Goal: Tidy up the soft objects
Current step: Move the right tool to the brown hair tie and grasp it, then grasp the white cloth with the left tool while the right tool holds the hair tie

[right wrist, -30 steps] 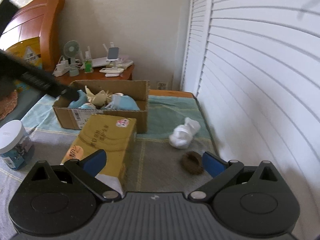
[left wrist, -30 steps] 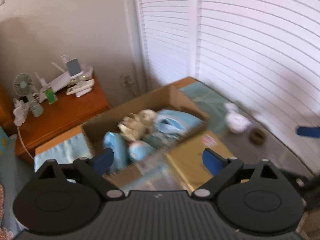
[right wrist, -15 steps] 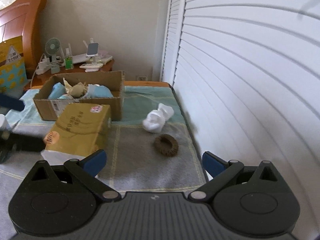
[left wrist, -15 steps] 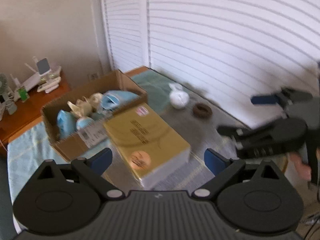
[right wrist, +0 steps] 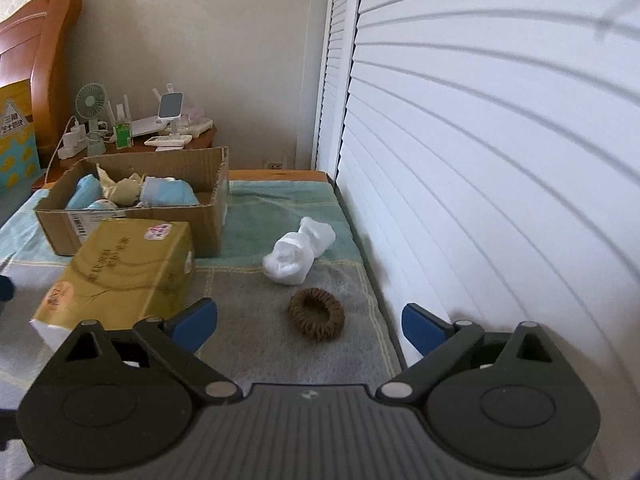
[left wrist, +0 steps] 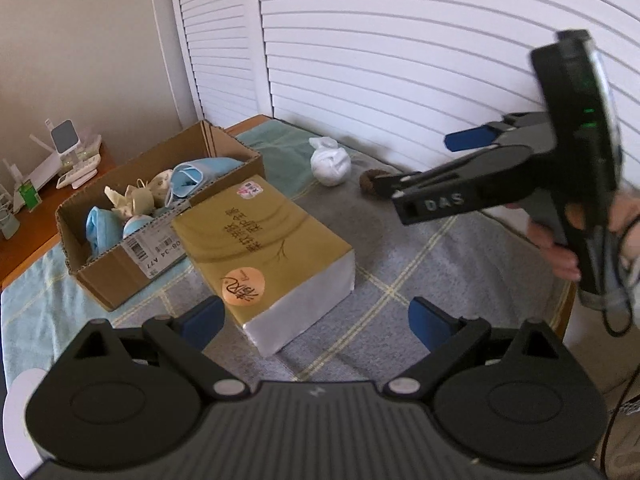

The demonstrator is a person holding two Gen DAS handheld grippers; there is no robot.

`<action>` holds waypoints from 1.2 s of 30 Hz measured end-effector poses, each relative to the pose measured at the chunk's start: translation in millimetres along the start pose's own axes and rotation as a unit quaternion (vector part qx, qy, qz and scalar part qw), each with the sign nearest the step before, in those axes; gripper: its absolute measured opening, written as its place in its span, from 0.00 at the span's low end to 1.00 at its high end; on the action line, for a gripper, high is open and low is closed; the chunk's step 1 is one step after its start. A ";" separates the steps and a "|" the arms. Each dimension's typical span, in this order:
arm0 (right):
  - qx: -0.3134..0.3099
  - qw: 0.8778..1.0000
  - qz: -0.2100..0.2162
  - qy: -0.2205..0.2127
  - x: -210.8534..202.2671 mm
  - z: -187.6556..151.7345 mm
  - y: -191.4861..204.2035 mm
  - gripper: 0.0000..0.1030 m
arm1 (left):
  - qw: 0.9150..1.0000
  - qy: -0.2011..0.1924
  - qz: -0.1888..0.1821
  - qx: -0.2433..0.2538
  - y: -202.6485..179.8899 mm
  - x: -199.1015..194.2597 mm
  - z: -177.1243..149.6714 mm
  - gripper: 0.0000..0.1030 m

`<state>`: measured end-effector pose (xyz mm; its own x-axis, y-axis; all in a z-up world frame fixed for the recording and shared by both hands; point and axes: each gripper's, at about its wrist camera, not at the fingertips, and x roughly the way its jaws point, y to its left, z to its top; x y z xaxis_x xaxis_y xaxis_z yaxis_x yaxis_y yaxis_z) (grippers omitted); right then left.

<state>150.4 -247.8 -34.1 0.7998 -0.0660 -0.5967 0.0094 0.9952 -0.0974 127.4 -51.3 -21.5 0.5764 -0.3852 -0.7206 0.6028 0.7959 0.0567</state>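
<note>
**Right gripper lined up on hair tie, both grippers empty**

Right gripper (right wrist: 310,316) jaws spread wide, nothing held, hovering low over the grey blanket (right wrist: 248,292) with the brown hair tie (right wrist: 317,314) sitting between the fingertips' line of sight, just ahead. Left gripper (left wrist: 316,318) also wide and empty, held back and higher, looking over the gold tissue box (left wrist: 260,240) toward the cardboard box (left wrist: 120,276). From the left view the right gripper (left wrist: 420,164) shows side-on, its tips near the hair tie (left wrist: 368,182), only an edge of which is visible there.

White bundled cloth (right wrist: 298,250) lies just beyond the hair tie, apart from it, close to the shuttered doors (right wrist: 480,160). Cardboard box (right wrist: 132,208) further back already holds blue and cream soft items (right wrist: 132,194). Nightstand (right wrist: 168,144) with a fan and gadgets behind it.

Likely step: pick up hair tie, then drop in box. To do it well:
- go straight down, keep jaws wide till the tips straddle one side of the ring or the whole ring
- press lightly into blanket so the lower edge gets caught, tie is thin and squashy
- avoid pinching blanket pile along with it
- lift clear before swinging left, tissue box sits in the path to the box
- keep the left gripper out of the way

Risk: the tie may slip or roll toward the doors
</note>
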 end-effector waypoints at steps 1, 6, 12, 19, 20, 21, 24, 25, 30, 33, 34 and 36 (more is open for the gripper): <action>0.000 1.000 -0.002 0.001 3.9 -0.3 0.0 0.91 | 1.000 0.000 0.001 0.001 0.5 0.4 -0.1 0.95; 0.002 1.000 -0.010 0.015 30.6 -2.4 -3.0 0.82 | 1.000 -0.002 0.000 0.001 4.0 2.3 -0.2 0.95; 0.003 1.000 -0.016 0.025 53.9 -5.5 -5.8 0.76 | 1.000 0.003 -0.004 -0.007 8.9 7.7 1.2 0.95; -0.004 0.999 -0.019 0.036 66.2 -10.8 -5.6 0.57 | 1.000 0.008 -0.001 -0.007 10.8 11.9 1.8 0.95; -0.003 0.999 -0.017 0.038 67.2 -11.8 -6.3 0.54 | 1.000 0.008 0.000 -0.006 10.7 12.0 2.1 0.95; -0.003 0.999 -0.015 0.040 67.8 -12.4 -6.6 0.53 | 1.000 0.007 0.000 -0.005 10.5 12.0 2.4 0.95; -0.003 0.999 -0.013 0.044 67.3 -13.4 -6.7 0.45 | 1.000 0.006 0.002 -0.002 10.6 12.5 4.0 0.95; -0.002 0.999 -0.013 0.044 65.9 -13.6 -7.0 0.45 | 1.000 0.007 0.002 -0.002 10.8 13.1 4.7 0.95; 0.000 0.999 -0.009 0.044 59.2 -14.8 -8.5 0.43 | 1.000 0.011 0.008 0.006 10.6 14.5 10.5 0.95; 0.004 0.999 -0.004 0.048 53.4 -16.3 -10.3 0.43 | 1.000 0.010 0.013 0.013 10.5 14.8 16.9 0.95; 0.006 0.999 -0.001 0.048 50.8 -17.3 -11.0 0.43 | 1.000 0.010 0.015 0.014 10.6 15.2 19.9 0.95; 0.010 0.999 0.004 0.051 46.5 -19.6 -12.5 0.43 | 1.000 0.009 0.017 0.018 10.8 16.3 27.0 0.95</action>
<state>175.7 -264.7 -76.2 0.7348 -0.0642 -0.6752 0.0162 0.9969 -0.0770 158.2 -61.6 -14.0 0.5866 -0.3495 -0.7306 0.6026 0.7910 0.1054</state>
